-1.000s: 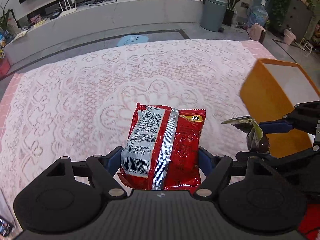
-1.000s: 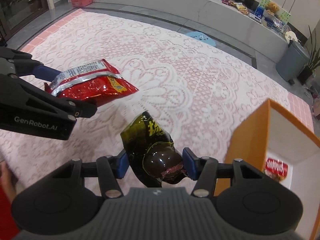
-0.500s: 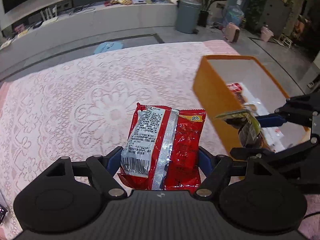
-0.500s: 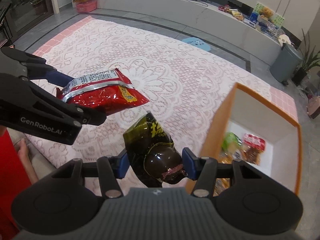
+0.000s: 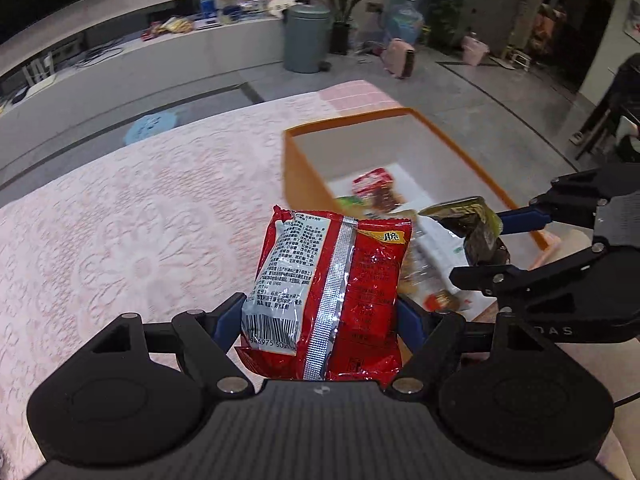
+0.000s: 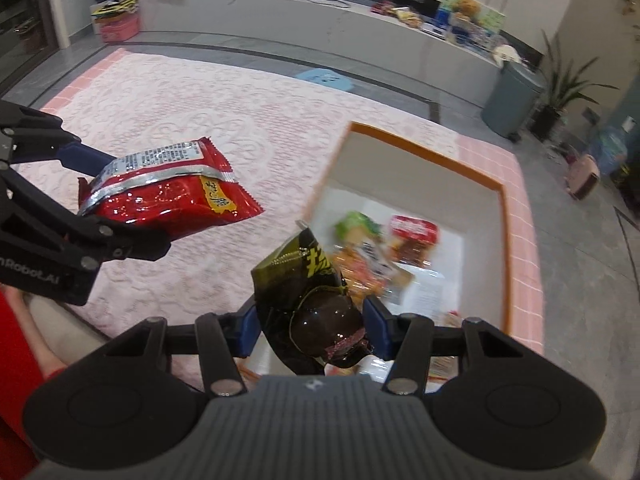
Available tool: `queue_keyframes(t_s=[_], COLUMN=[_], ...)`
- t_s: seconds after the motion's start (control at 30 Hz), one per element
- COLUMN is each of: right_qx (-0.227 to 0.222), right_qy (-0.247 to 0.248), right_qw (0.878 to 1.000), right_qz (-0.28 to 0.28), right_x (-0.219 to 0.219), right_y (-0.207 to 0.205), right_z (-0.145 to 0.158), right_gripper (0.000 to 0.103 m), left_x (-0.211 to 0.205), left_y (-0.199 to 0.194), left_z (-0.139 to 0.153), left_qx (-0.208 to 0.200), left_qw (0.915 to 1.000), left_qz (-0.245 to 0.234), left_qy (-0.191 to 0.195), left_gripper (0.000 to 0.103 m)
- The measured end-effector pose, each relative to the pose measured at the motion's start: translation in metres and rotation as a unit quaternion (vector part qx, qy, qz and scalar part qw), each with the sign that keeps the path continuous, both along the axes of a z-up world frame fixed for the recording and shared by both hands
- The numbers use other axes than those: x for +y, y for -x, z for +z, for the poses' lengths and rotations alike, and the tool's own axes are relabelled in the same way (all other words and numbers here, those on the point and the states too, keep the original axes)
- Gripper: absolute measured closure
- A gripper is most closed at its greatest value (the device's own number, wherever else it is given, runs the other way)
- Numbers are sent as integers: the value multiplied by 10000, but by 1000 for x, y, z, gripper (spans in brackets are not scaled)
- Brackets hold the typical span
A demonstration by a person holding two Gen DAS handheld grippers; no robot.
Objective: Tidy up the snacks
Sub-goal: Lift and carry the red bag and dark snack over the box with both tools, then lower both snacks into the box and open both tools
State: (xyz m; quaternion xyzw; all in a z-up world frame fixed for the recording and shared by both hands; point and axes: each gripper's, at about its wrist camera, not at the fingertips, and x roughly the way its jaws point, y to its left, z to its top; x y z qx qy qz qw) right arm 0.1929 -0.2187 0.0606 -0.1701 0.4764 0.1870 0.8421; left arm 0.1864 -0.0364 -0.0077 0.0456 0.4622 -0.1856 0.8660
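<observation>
Red bag sits clamped between the blue pads of the left gripper, back side up: barcode and silver seam visible. It is held in the air over the lace cloth, with its far end just short of the orange box. Right gripper is closed on a dark bag with yellow print, held above the box's near edge. From the left camera the right gripper shows to the right, dark bag over the box interior. Box has white inner walls and holds several packets: a red packet, a green one, and others too blurred to identify. From the right camera the left gripper and red bag lie ahead and to the left.
</observation>
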Motion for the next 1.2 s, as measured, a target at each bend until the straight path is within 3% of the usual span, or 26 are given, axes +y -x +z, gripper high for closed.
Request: queue_keyframes(t_s=[0.47,0.83,1.2], right_qx=[-17,28,-155], right_qy=[196,24,84], right_qw=[9986,9987,9998], right_qz=[-490,-509,-135], right_x=[-66,-83,-83], right_y=[-38,-80,-119], right_z=[-26,-57,-76], right_gripper=[52,53,54], left_x=[-68,-101,-118], left_y=[-49,-91,-121], left_z=[-17,-50,-72], left_qx=[-35,-111,-81], left_qw=[9966,9911,9864], left_qz=[-825,-1212,-1440], left_qy=[74,-545,-783], left_gripper=[14,14,14])
